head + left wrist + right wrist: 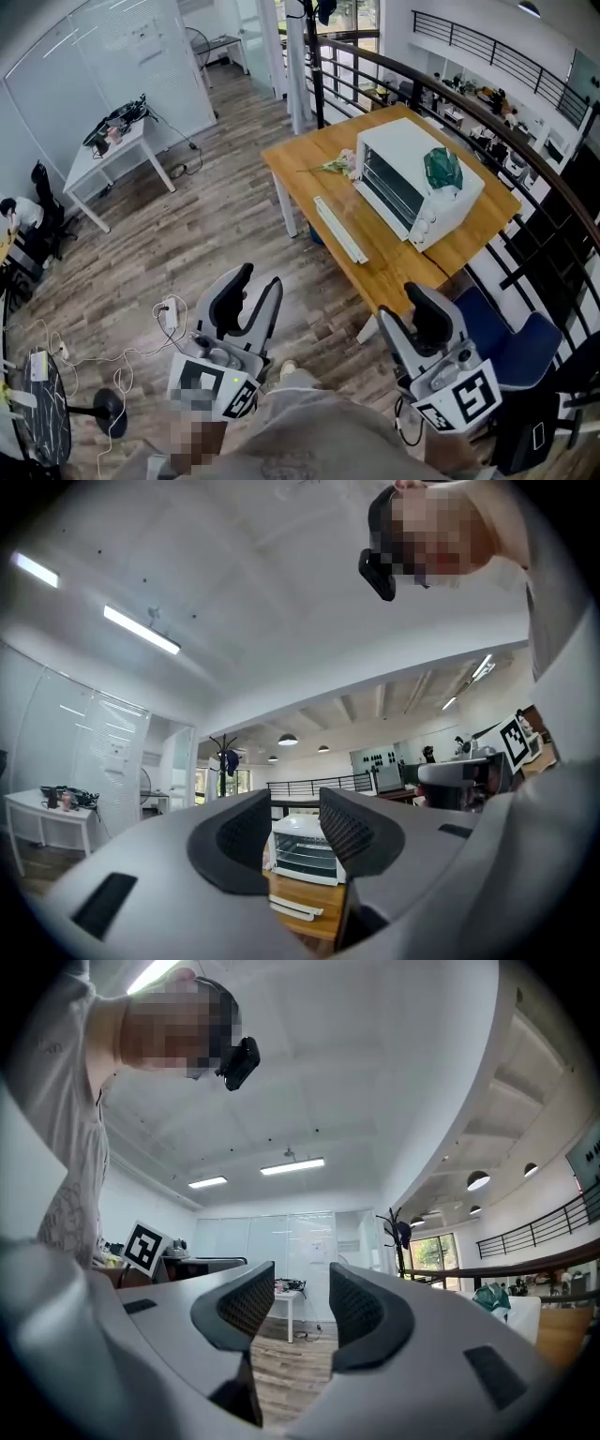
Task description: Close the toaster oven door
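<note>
Head view: the left tool is at the lower middle of the frame and the right tool at the lower right. Both are released, their jaws apart with nothing between them, and both are over the wooden floor, well apart from the bench. The toaster oven stands on that bench in the upper right. Its door is folded down flat in front of it, and a green bag lies on top. Flowers lie just beside its far end.

Left gripper view: the jaws stand apart and empty. The oven shows far off in the gap between them, racks visible and door down.

Right gripper view: the jaws stand apart and empty, with floor and a distant white desk showing between them.
</note>
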Demonstrator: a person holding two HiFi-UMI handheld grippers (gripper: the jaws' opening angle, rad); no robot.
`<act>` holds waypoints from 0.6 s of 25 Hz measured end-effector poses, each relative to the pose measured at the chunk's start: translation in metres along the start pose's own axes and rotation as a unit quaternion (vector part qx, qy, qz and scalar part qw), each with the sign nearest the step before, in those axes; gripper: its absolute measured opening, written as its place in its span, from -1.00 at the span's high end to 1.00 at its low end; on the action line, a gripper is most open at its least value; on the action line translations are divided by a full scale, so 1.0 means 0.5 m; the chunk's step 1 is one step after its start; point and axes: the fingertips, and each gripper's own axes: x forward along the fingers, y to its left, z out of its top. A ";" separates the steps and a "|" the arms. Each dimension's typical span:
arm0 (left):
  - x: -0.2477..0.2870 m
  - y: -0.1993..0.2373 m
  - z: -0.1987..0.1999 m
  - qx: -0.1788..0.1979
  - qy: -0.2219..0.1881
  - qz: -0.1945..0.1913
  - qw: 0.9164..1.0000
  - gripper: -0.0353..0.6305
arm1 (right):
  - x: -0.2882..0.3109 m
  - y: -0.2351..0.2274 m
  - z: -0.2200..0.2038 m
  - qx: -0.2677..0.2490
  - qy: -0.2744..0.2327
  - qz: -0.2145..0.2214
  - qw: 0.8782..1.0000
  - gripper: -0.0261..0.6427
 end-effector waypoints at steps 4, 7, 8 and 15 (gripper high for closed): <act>0.017 0.009 -0.015 0.006 0.006 -0.003 1.000 0.40 | 0.017 -0.019 -0.011 -0.001 0.000 0.002 1.000 0.38; 0.042 0.021 -0.032 0.006 0.012 -0.010 1.000 0.40 | 0.038 -0.039 -0.033 -0.001 0.011 -0.004 1.000 0.38; 0.052 0.027 -0.039 0.006 0.015 -0.014 1.000 0.40 | 0.047 -0.045 -0.043 0.000 0.017 -0.007 1.000 0.38; 0.171 0.085 -0.102 0.005 0.038 -0.055 0.998 0.40 | 0.114 -0.132 -0.112 -0.001 0.054 -0.055 0.997 0.38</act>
